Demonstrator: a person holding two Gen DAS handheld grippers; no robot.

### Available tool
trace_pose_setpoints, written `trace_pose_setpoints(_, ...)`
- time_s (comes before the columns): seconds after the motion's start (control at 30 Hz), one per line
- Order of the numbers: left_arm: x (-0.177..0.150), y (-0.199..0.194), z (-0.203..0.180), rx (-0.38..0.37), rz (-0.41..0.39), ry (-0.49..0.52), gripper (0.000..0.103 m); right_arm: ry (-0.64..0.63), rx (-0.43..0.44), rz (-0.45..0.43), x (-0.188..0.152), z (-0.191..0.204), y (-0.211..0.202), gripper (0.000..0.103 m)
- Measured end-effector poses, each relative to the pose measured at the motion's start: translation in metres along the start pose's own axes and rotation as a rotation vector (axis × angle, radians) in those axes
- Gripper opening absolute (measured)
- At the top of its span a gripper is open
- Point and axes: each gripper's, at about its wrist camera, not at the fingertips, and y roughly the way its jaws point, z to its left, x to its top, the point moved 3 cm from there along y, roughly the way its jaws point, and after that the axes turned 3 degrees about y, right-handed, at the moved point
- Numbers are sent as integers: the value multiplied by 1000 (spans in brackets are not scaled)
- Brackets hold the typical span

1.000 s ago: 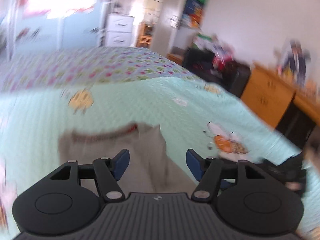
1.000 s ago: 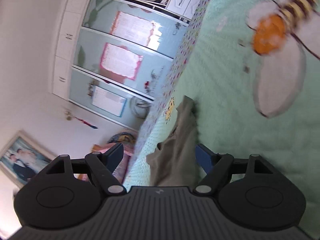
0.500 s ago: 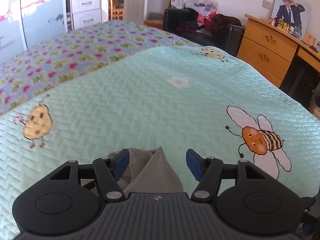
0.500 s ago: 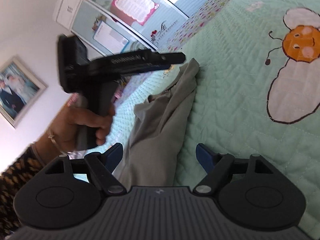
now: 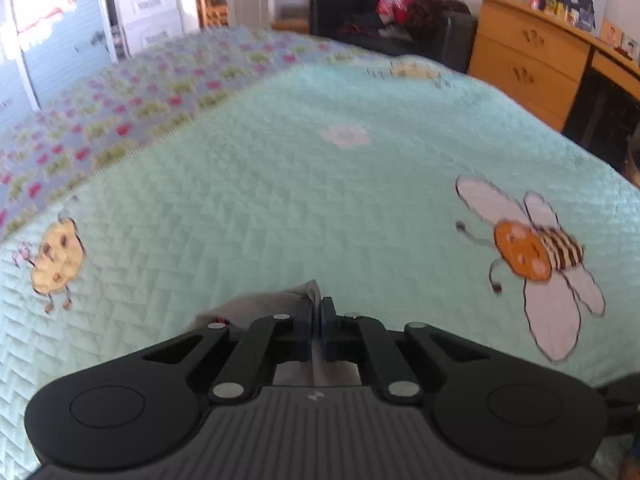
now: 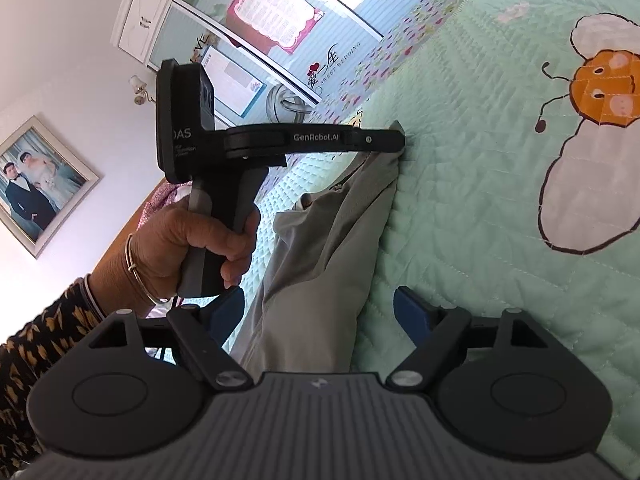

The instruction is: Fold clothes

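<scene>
A grey-green garment (image 6: 328, 240) lies bunched in a long strip on the mint quilt (image 6: 480, 208) of a bed. My left gripper (image 5: 318, 320) is shut on its far corner, and a tip of grey cloth (image 5: 272, 302) pokes out past the blue pads. From the right wrist view the left gripper (image 6: 400, 140) shows side-on, held by a person's hand (image 6: 192, 248), its tip pressed to the quilt at that corner. My right gripper (image 6: 318, 308) stands open over the near end of the garment, cloth between its fingers but untouched.
The quilt carries a bee picture (image 5: 536, 256) on the right and a yellow figure (image 5: 56, 260) on the left. A floral sheet (image 5: 120, 112) covers the far side. A wooden dresser (image 5: 528, 68) and a cluttered black sofa (image 5: 392, 36) stand beyond the bed.
The left gripper moved forward along the garment, came down at its far corner and closed its jaws on the cloth. The right gripper rolled a little and stayed open.
</scene>
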Motion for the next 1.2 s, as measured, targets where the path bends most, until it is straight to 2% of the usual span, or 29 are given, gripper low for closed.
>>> trace_pose_setpoints(0.17, 17, -30, 16, 39, -187, -70, 1, 28, 13, 9, 3, -3, -3, 82)
trace_pose_setpoints(0.27, 26, -35, 22, 46, -205, -82, 1, 50, 29, 17, 6, -7, -6, 82)
trace_pose_setpoints(0.37, 27, -23, 18, 69, -169, -43, 1, 48, 42, 25, 6, -8, -6, 82)
trace_pose_setpoints(0.53, 22, -3, 17, 84, -135, -30, 1, 9, 17, 13, 3, -3, -3, 82)
trace_pose_setpoints(0.57, 22, 2, 16, 86, -130, -33, 1, 8, 11, 7, 3, -3, -3, 80)
trace_pose_setpoints(0.6, 22, 6, 15, 81, -122, -37, 2, 6, -2, 4, 3, -4, -2, 73)
trace_pose_setpoints(0.67, 22, 12, 15, 97, -104, -56, 10, 16, -33, -6, 4, -7, -3, 60)
trace_pose_setpoints(0.7, 23, 14, 16, 119, -98, -73, 18, 33, -48, -13, 5, -10, -4, 52)
trace_pose_setpoints(0.73, 24, 14, 18, 132, -93, -96, 43, 48, -57, -18, 6, -12, -5, 46)
trace_pose_setpoints(0.77, 25, 12, 21, 143, -91, -124, 67, 58, -63, -19, 5, -14, -6, 44)
trace_pose_setpoints(0.8, 26, 8, 24, 157, -93, -152, 73, 59, -70, -20, 5, -14, -6, 44)
trace_pose_setpoints(0.97, 13, -46, 27, 217, -145, -214, 73, -100, -193, -23, 3, 7, -5, 47)
trace_pose_setpoints(1.03, -7, -75, 10, 232, -121, -215, 73, -128, -212, -32, 4, 12, -9, 60)
trace_pose_setpoints(1.13, -51, -111, -32, 136, -43, -252, 74, -102, -162, 10, 8, 7, -15, 71)
trace_pose_setpoints(1.2, -85, -129, -58, 78, 23, -315, 74, -93, -126, 45, 10, 6, -16, 72)
